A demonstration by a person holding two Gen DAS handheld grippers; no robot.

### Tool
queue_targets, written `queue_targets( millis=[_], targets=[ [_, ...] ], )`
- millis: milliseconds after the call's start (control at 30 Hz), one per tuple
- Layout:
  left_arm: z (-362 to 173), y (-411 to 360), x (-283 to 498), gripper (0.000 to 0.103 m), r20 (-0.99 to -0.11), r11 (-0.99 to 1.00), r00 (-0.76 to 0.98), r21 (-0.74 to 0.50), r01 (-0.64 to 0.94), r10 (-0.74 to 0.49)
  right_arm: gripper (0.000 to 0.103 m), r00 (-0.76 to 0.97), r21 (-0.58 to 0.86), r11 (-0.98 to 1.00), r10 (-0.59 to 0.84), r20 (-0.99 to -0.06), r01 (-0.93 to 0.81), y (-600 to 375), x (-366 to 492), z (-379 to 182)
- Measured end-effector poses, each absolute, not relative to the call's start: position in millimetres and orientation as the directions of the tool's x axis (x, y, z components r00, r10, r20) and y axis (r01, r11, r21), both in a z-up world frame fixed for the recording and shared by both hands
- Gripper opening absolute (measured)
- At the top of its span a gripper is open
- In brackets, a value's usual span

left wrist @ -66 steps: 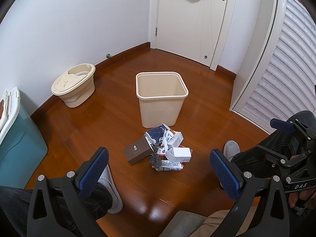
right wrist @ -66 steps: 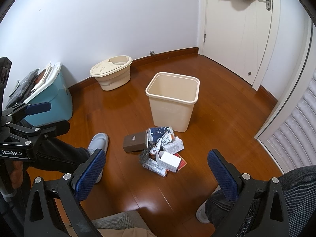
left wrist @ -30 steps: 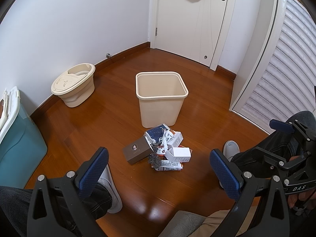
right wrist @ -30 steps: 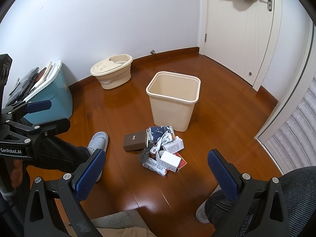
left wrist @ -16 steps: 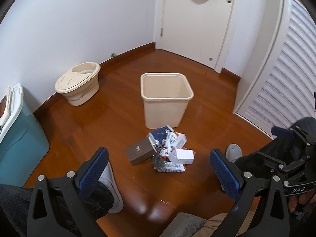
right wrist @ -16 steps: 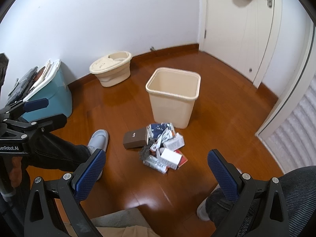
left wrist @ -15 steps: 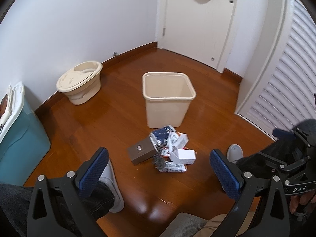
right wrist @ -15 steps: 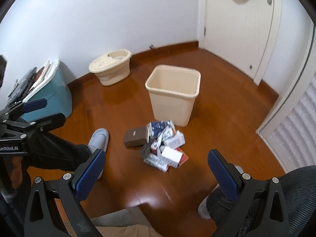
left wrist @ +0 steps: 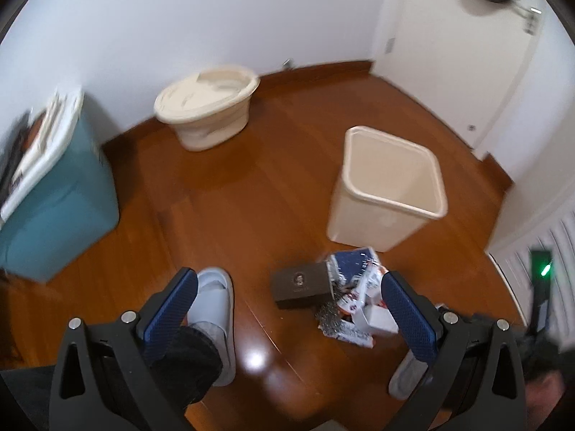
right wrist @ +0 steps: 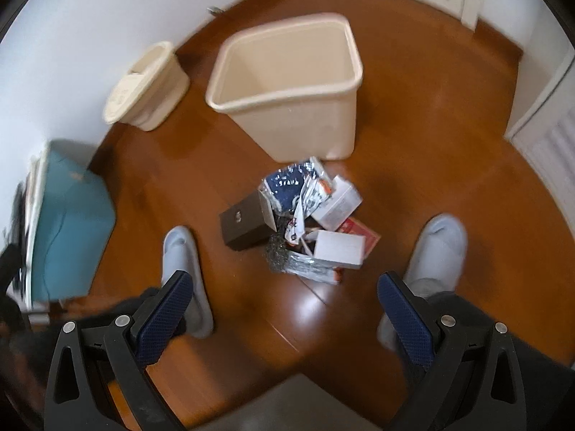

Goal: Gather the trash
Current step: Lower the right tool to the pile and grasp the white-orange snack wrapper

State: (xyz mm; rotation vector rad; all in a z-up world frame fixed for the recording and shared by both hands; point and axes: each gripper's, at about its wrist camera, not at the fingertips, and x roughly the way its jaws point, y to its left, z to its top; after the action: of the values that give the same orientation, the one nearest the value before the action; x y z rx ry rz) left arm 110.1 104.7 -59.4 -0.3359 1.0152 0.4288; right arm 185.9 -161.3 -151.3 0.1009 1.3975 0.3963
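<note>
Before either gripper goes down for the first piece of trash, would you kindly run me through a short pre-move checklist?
1. Waste bin upright, mouth open: ok.
2. Bin interior has room: ok, looks empty.
3. Trash pile on the floor beside the bin, in view: ok.
4. Right gripper open, holding nothing: ok.
5. Left gripper open, holding nothing: ok.
6. Slippered feet apart from the pile: ok.
</note>
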Motion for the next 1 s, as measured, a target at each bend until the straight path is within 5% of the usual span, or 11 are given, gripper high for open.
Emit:
queue_targets(
  millis=[300, 733, 933, 1000],
  targets=[
    [-195, 136, 154, 0.103, -0.958, 0.77, 0.254, -0.059, -0.635, 0.136, 0.096, 0.049, 0.238, 0.971, 0.239, -0.97, -0.028, -113, 245, -311],
    [-311, 132, 160, 0.103, -0.997, 0.74, 0.077, -0.03, -0.672, 0.029, 0.088, 0.034, 0.193, 0.978, 0.196, -0.98, -0.079, -86, 276, -398],
    [-337, 133, 154, 0.103, -0.998, 0.689, 0.051, -0.07, -0.721, -0.048, 0.062, -0.01, 0.194, 0.978, 0.194, -0.981, -0.076, -80, 277, -417],
    [-341, 135, 153, 0.103, -0.995, 0.662, 0.06, -0.096, -0.744, -0.077, 0.042, -0.017, 0.213, 0.975, 0.213, -0.977, -0.069, -86, 279, -417]
  ],
)
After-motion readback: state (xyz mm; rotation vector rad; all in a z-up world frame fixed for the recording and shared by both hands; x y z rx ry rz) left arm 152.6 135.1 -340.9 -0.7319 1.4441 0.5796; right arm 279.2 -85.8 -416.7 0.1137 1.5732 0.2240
